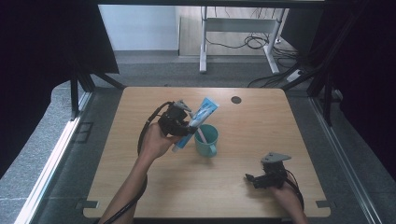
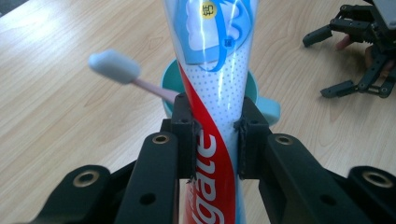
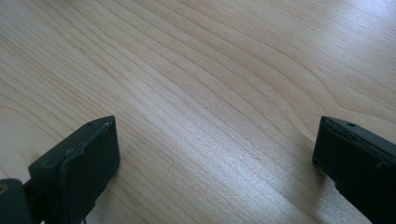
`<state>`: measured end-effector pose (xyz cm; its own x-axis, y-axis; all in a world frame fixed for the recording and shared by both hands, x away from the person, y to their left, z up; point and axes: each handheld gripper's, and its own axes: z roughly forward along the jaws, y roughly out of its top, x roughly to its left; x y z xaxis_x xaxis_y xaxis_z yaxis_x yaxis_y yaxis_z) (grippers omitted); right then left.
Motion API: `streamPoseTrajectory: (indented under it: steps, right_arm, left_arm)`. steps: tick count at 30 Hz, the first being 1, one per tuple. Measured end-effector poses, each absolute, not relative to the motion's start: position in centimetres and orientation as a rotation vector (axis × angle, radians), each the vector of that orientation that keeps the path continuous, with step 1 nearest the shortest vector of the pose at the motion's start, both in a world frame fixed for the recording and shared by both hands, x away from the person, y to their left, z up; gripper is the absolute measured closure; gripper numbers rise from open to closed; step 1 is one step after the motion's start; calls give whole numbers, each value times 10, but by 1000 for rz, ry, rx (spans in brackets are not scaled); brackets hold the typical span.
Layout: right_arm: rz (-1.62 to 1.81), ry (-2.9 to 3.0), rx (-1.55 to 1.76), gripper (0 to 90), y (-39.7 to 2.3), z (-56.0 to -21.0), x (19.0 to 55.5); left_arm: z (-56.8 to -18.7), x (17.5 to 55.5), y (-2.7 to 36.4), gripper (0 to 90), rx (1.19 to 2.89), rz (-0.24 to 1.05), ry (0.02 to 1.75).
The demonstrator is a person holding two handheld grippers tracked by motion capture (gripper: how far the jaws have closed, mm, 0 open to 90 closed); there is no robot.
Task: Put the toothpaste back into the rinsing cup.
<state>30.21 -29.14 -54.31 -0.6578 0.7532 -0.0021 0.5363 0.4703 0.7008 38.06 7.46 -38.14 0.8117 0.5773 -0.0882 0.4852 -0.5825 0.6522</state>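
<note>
**High view: left gripper holding toothpaste tube over teal cup**

High view is showing the left gripper (image 1: 183,122) gripping a toothpaste tube (image 1: 196,122) above the wooden table (image 1: 140,186), the tube slanting from lower left up to its flat end at upper right. A teal cup (image 1: 207,140) is standing just beside and below the tube near the table's middle, with a pink toothbrush (image 1: 201,135) leaning inside it; whether the tube's lower end is touching the cup rim is hard to tell from this angle.

Left gripper view is looking along the two black jaws, whose pads (image 2: 184,126) are pressing on either side of the tube (image 2: 212,93) at its red-and-white printed part. Behind the tube the cup (image 2: 266,107) is sitting on the table, and the toothbrush (image 2: 114,67) is poking out to the left with its pale head blurred.

Well apart, near the table's front right corner, the right gripper (image 1: 252,179) is resting low over the wood. Right gripper view is showing its jaws standing wide apart with bare table (image 3: 210,93) between them, pinching nothing.
</note>
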Motion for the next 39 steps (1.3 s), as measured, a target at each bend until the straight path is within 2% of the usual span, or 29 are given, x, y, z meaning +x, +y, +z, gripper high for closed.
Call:
streamPoseTrajectory:
  steps: [39]
  right_arm:
    - [987,2411,1095,1,-291,-543,302]
  left_arm:
    - [-379,416,15,736,2223,245,774]
